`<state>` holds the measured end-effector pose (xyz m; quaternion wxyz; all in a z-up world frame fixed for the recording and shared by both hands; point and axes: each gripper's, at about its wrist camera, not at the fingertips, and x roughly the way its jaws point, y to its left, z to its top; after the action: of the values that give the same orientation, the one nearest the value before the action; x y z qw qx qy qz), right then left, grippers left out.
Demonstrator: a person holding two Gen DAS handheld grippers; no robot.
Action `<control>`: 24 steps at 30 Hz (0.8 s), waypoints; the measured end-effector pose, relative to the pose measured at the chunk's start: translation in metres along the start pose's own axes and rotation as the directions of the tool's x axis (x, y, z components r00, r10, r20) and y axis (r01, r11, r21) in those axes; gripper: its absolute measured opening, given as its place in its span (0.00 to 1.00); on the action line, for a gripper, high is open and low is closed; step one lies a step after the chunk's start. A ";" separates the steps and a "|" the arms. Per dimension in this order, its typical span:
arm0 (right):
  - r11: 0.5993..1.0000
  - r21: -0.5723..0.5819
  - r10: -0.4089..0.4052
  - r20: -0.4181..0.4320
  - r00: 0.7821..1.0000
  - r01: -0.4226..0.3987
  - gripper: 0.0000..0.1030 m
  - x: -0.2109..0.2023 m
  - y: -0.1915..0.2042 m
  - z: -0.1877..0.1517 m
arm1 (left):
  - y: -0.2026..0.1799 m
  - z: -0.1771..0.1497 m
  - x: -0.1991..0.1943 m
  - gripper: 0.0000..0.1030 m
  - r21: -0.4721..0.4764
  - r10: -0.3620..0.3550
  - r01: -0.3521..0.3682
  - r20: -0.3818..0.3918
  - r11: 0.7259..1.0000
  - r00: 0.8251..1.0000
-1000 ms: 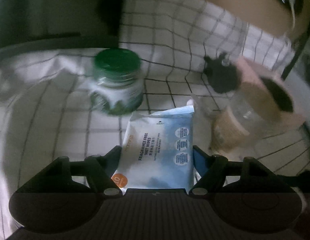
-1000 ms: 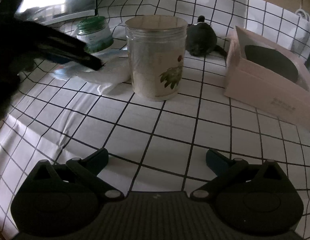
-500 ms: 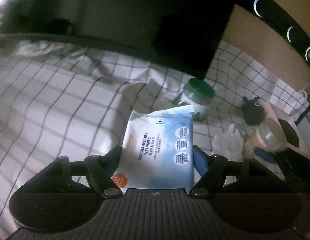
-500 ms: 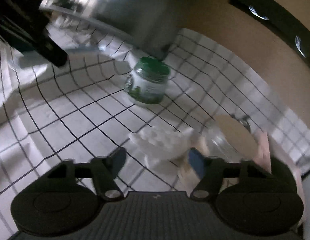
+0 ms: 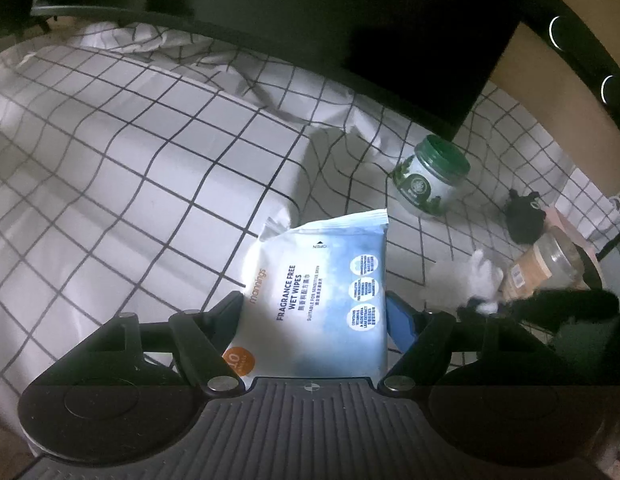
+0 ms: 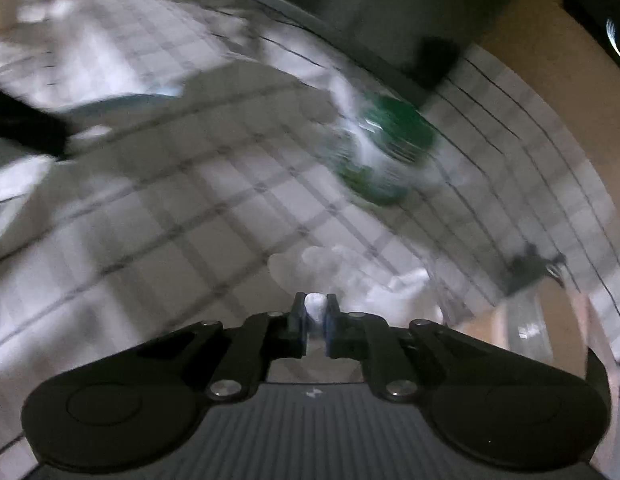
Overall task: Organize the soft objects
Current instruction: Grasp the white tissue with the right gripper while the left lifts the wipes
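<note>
Left gripper [image 5: 314, 312]: jaws closed on the 2 long edges of a pack of fragrance-free wet wipes [image 5: 322, 292], blue and white, label facing the camera. The pack appears held clear of the black-grid tablecloth [image 5: 149, 152]; whether its far end touches the cloth cannot be told.

Right gripper [image 6: 313, 322]: jaws drawn almost together, pinching a small fold of a white cloth glove [image 6: 362, 276]. The rest of the glove lies bunched just beyond the fingertips on the tablecloth. This view is heavily motion-blurred. In the left wrist view the glove [image 5: 466, 276] shows at the dark tip of the right gripper.

Surroundings, outward:
- Green-lidded jar [image 5: 430, 178], upright, beyond the wipes pack and well apart from it; also in the right view [image 6: 390, 148].
- Clear plastic canister [image 5: 546, 268], just beside the glove.
- Small dark plush toy [image 5: 524, 218], beyond the canister.
- Pink box [image 5: 570, 236], mostly hidden behind the canister and toy.
- Dark monitor [image 5: 350, 20] at the back of the table.

Step in hand, as judged: both soft items are grasped, 1 per gripper, and are about to be carried to a common place.

Next move calls for: lifting the glove fully off the cloth without dragging it against the canister, keeping the thin pinch from slipping, and setting the pack and the glove down together. The destination is not evident.
</note>
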<state>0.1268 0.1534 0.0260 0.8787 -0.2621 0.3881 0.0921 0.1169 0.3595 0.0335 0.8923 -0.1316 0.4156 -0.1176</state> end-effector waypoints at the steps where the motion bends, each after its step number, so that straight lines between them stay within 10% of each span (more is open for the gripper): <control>1: 1.000 -0.021 -0.003 0.007 1.000 0.003 0.08 -0.004 0.004 -0.004 | 0.000 0.000 -0.001 0.77 0.000 -0.002 0.002 0.003 1.000 1.000; 5: 0.999 0.020 -0.032 0.001 0.999 0.032 0.09 -0.015 -0.009 -0.021 | -0.001 -0.001 -0.003 0.77 -0.007 -0.018 0.018 0.007 1.000 1.000; 11: 0.944 0.328 0.012 0.099 0.995 -0.044 0.52 -0.053 -0.073 -0.018 | -0.001 0.001 0.004 0.77 -0.027 -0.054 0.054 0.009 0.998 0.998; 21: 0.947 0.248 -0.222 0.052 0.974 0.202 0.36 0.008 -0.055 0.003 | -0.020 0.007 0.006 0.77 0.037 -0.104 0.104 -0.004 0.994 0.995; 24: 0.919 0.368 -0.146 -0.020 0.989 0.143 0.36 0.008 -0.064 -0.001 | -0.015 0.004 0.002 0.77 0.036 -0.099 0.099 -0.011 0.994 0.995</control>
<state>0.1546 0.0987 0.0442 0.9181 -0.1202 0.3748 -0.0463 0.1202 0.3457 0.0394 0.8857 -0.1353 0.4103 -0.1697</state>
